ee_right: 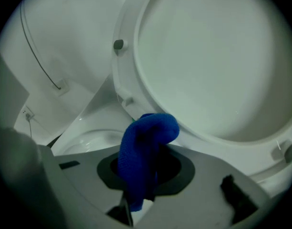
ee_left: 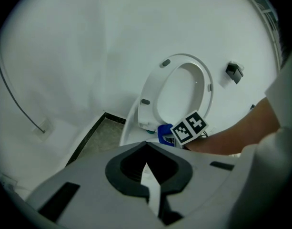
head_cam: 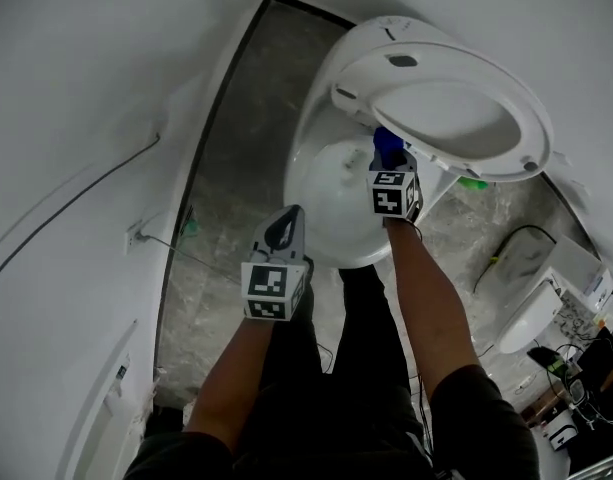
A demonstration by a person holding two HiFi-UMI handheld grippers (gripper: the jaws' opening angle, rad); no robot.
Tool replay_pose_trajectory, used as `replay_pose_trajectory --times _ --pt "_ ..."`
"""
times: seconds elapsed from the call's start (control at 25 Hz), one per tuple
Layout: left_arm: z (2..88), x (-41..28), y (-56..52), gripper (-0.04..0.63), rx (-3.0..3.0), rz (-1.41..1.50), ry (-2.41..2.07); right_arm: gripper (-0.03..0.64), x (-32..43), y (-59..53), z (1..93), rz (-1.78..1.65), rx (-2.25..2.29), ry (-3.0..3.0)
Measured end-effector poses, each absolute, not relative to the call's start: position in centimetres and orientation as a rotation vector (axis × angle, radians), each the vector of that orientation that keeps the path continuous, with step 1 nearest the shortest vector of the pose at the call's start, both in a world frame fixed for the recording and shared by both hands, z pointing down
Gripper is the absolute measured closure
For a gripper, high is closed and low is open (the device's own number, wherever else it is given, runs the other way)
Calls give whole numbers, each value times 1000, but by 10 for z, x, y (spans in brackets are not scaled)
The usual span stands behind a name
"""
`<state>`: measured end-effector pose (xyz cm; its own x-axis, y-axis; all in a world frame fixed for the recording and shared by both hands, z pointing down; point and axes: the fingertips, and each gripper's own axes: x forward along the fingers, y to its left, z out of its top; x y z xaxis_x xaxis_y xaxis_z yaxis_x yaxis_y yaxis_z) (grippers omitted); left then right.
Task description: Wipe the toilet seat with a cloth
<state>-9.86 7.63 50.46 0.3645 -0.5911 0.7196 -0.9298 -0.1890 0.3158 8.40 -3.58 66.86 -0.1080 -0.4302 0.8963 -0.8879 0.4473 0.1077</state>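
Observation:
The white toilet seat point(head_cam: 441, 108) stands raised over the bowl point(head_cam: 331, 203). My right gripper point(head_cam: 388, 163) is shut on a blue cloth point(head_cam: 387, 146), held over the bowl right under the seat's lower rim. In the right gripper view the cloth point(ee_right: 145, 147) bulges out of the jaws, and its top lies against the seat's underside edge point(ee_right: 150, 94). My left gripper point(head_cam: 283, 230) hangs shut and empty in front of the bowl's near rim. The left gripper view shows the raised seat point(ee_left: 157, 92), the cloth point(ee_left: 164, 132) and the right gripper's marker cube point(ee_left: 189, 126).
White walls close in on the left, with a cable and a socket point(head_cam: 136, 234). The grey marbled floor point(head_cam: 236, 148) runs beside the toilet. A second white fixture point(head_cam: 531, 313) and a clutter of cables point(head_cam: 576, 378) lie at the right. My dark-trousered legs stand before the bowl.

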Motion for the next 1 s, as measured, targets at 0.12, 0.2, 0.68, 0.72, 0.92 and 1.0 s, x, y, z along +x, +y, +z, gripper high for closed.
replay_pose_trajectory --times 0.12,0.2,0.68,0.72,0.92,1.0 --pt "504 -106 77 595 1879 575 -1336 538 64 -44 672 584 1126 -1738" --pt "502 -109 76 595 1875 565 -1341 538 52 -49 670 592 1131 -1749" --pt "498 -130 71 595 1861 547 -1403 538 -18 -94 576 477 1223 -1992" --pt "496 -134 68 595 1851 534 -1421 538 -20 -97 568 471 1234 -2003" --pt "489 -141 55 595 1852 526 -1448 538 -21 -106 528 447 1293 -2063" --pt "485 -142 51 595 1867 532 -1453 538 -19 -114 507 435 1333 -2093"
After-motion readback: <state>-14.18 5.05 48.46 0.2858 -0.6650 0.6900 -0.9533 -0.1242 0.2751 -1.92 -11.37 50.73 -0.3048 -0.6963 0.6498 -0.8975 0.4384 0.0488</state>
